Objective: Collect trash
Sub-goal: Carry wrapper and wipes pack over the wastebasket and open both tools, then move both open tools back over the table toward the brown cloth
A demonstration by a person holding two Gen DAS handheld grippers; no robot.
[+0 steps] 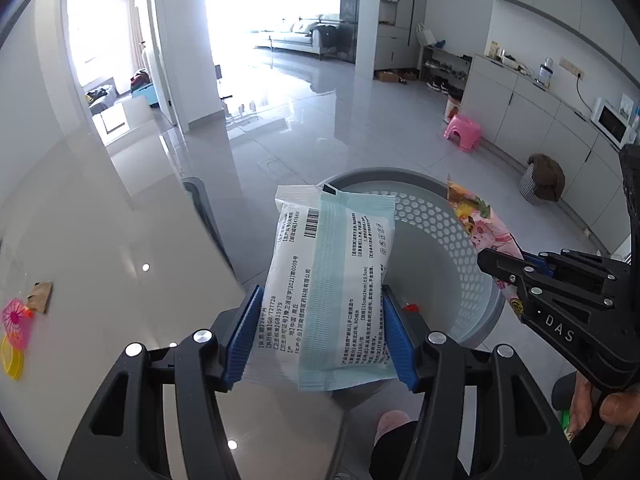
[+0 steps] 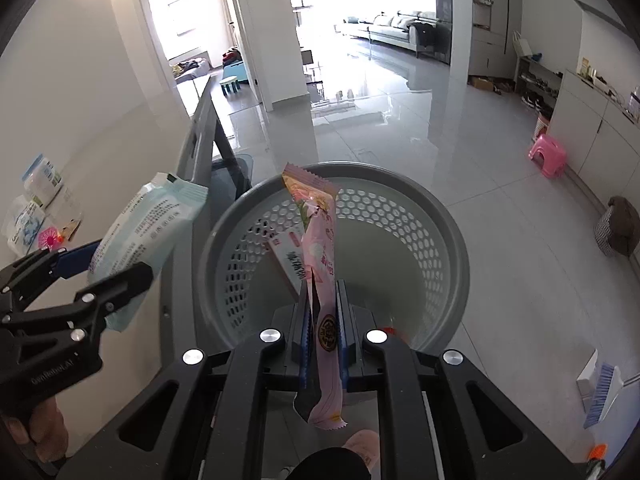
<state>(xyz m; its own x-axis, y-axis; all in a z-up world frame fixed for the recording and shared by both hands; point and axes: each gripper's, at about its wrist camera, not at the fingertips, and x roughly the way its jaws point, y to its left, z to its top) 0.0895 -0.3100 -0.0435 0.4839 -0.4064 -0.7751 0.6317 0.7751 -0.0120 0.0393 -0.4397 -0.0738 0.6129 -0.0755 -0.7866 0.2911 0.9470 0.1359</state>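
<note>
My left gripper (image 1: 320, 332) is shut on a white and teal wipes packet (image 1: 328, 280), its blue pads pressing both sides. The packet hangs over the near rim of a grey perforated waste basket (image 1: 424, 236) on the floor. My right gripper (image 2: 323, 320) is shut on a pink snack wrapper (image 2: 320, 240), held upright above the basket (image 2: 400, 220). A white and pink package (image 2: 288, 258) leans inside the basket. From the left wrist view the right gripper (image 1: 516, 276) and its wrapper (image 1: 488, 228) sit at the basket's right rim; the right wrist view shows the left gripper (image 2: 108, 280) with the packet (image 2: 140, 240).
A glossy white table (image 1: 100, 260) lies left, with a pink and yellow plastic piece (image 1: 16, 328) and brown scrap (image 1: 40, 296). More packets (image 2: 32, 208) lie on it. A pink stool (image 1: 464, 130), a checked bag (image 1: 540, 180), cabinets and a brush (image 2: 604, 392) stand around the tiled floor.
</note>
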